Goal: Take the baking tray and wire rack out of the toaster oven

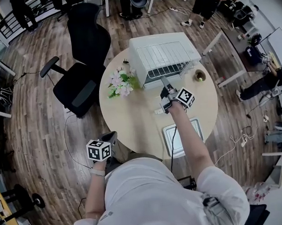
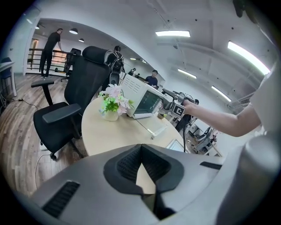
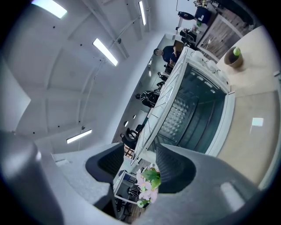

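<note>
A white toaster oven (image 1: 135, 59) stands at the far side of the round table (image 1: 132, 119), its dark cavity (image 3: 197, 110) open toward me. The wire rack (image 1: 160, 56) lies on top of the oven, and its near edge (image 3: 167, 101) sticks out toward me. My right gripper (image 1: 165, 92) hovers level just in front of that edge, open, with its pads (image 3: 173, 165) clear of the rack. The baking tray (image 1: 181, 138) rests on the table near me, partly under my right forearm. My left gripper (image 1: 109, 138) hangs beside the table's front left edge, shut and holding nothing (image 2: 141, 147).
A pot of pink flowers (image 1: 120, 82) sits left of the oven and a small brown pot (image 1: 199, 75) to its right. A small white bar (image 1: 158, 111) lies on the table by my right hand. A black office chair (image 1: 83, 56) stands at the table's far left.
</note>
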`<state>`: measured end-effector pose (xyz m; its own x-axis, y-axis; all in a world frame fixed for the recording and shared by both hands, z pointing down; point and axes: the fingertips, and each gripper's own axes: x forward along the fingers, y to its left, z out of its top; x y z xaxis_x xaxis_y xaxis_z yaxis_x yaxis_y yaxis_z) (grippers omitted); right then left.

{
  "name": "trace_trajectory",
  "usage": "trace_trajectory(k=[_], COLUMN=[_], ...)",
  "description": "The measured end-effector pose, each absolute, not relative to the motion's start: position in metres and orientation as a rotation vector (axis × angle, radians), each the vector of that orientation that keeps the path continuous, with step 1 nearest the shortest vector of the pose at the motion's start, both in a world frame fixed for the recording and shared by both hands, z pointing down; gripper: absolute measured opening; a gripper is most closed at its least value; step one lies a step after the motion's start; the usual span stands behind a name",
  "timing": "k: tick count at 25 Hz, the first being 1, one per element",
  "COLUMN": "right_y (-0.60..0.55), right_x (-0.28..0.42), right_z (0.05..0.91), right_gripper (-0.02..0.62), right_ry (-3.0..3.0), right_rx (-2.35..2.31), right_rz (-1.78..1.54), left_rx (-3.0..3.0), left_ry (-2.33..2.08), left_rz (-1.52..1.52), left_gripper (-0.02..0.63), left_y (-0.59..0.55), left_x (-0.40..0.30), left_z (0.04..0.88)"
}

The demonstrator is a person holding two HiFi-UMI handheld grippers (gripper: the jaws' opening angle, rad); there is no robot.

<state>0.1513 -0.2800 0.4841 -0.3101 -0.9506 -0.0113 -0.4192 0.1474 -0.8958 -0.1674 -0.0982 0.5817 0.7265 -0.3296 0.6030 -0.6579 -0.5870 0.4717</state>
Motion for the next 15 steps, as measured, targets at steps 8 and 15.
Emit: trace_trajectory(k=[8,15], right_y=[-0.220,-0.166], right_x=[0.150,0.143], right_z=[0.452,0.411], right_gripper=[0.207,0.126], right_ry=[1.913,2.083], right_rx=[-1.400,-1.550], right_rz=[-1.006,-0.796], left_rx=[2.353,2.499], left_ry=[-0.664,-0.556], left_rz=[0.568,0.534], left_gripper=[-0.002,-0.002], left_y=[-0.129,-0.148], left_x=[-0.146,-0.114], left_z=[0.538,0.493])
